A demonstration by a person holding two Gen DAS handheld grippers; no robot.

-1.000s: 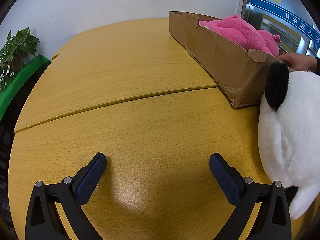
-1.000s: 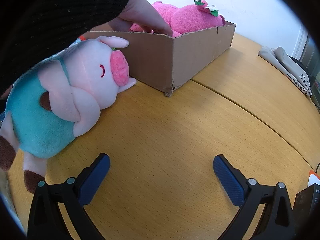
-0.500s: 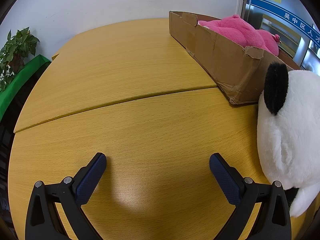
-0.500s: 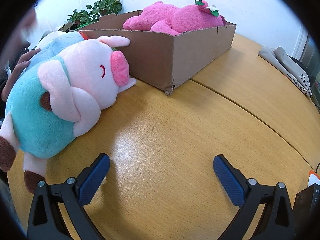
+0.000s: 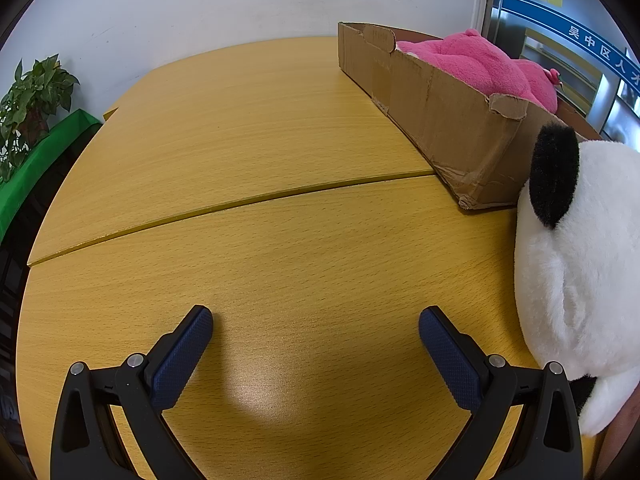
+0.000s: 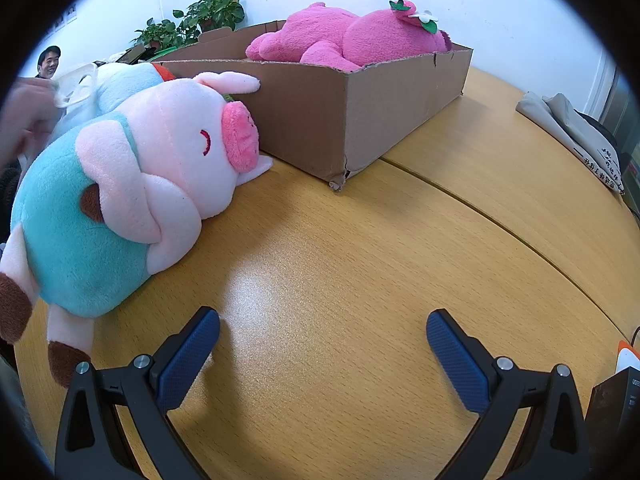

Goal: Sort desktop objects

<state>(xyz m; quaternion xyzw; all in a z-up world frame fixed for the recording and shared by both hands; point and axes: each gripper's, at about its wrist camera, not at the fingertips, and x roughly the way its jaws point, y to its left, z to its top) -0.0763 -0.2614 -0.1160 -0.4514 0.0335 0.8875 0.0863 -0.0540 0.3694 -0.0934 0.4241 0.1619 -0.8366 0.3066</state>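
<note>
A cardboard box [image 5: 448, 128] [image 6: 360, 120] stands on the wooden table and holds a pink plush toy [image 5: 480, 68] [image 6: 352, 36]. A white and black panda plush [image 5: 572, 264] lies at the right, against the box's near end, right of my left gripper [image 5: 316, 328], which is open and empty above the table. A pink pig plush in teal clothes [image 6: 124, 196] lies left of the box, with a pale blue plush [image 6: 120, 84] behind it. My right gripper [image 6: 323, 330] is open and empty, with the pig to its left.
Potted plants stand at the table's far edge [image 5: 32, 96] [image 6: 200, 20]. A grey cloth bag [image 6: 576, 136] lies at the right. A dark box [image 6: 616, 408] sits at the lower right. A person's hand [image 6: 24, 116] is blurred at the far left.
The person's arm and hand have left the box and drawn back to the far left. The panda plush shifted slightly. Both grippers have stayed still.
</note>
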